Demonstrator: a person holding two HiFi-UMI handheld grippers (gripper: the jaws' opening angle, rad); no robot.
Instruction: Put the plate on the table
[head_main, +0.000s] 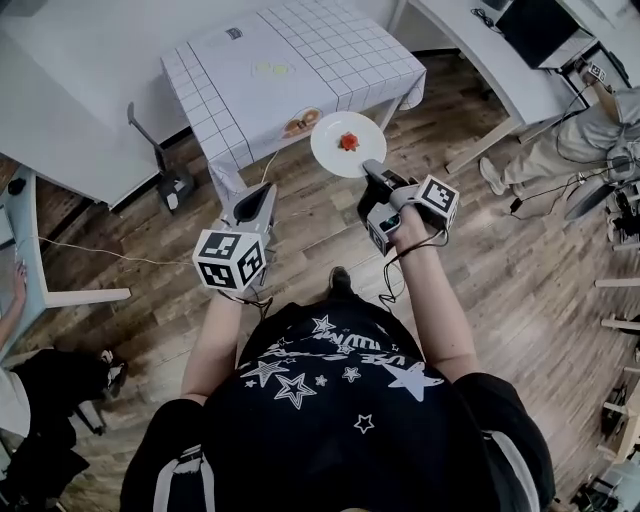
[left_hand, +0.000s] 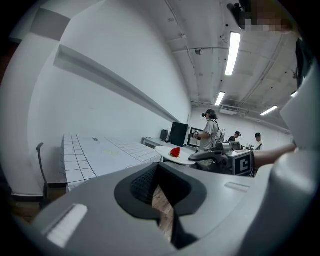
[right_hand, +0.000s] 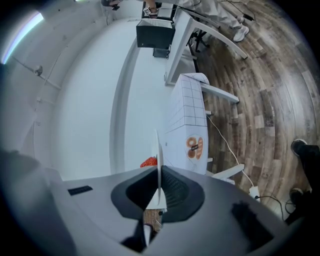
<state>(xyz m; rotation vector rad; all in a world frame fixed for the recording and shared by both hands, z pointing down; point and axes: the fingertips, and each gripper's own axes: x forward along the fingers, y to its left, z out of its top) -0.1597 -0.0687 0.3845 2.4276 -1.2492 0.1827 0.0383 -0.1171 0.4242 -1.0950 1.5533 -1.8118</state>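
Clerk: Surface and room, left to right?

Inspector: Wood-plank floor (head_main: 520, 280) throughout. Far left, a white desk (head_main: 30, 255). Next, a dark stand (head_main: 160, 165) on the floor. Centre, one table (head_main: 300, 60) under a white cloth ruled in squares. Right of it, a long white desk (head_main: 500, 70) and a seated person's legs (head_main: 560, 150). The left gripper view shows white walls and ceiling strip lights.

Clerk: Labels or writing?

Inspector: On the cloth, three marks: a small dark label (head_main: 233, 33) at the far side, a pale yellow-green mark (head_main: 271, 69) in the middle, and a printed picture of brown baked goods (head_main: 300, 124) at the near edge. Nothing on them is large enough to read. The marker cubes carry black-and-white squares only.

Clerk: Counts?

Inspector: Two grippers, two marker cubes, one plate, one red item. Three people (left_hand: 210, 131) stand far off in the left gripper view, beside a dark monitor (left_hand: 178, 134).

Clerk: State of the grippers?

Inspector: Left gripper (head_main: 262, 196): jaws drawn together, nothing between them, over the floor short of the table. Right gripper (head_main: 373, 170): clamped on the rim of the plate (head_main: 330, 152), one pad on either face.

Clerk: Position of the plate?

Inspector: Held level in the air at the table's near edge, not resting on the cloth. The red item (head_main: 348, 142), strawberry-like, sits at its centre.
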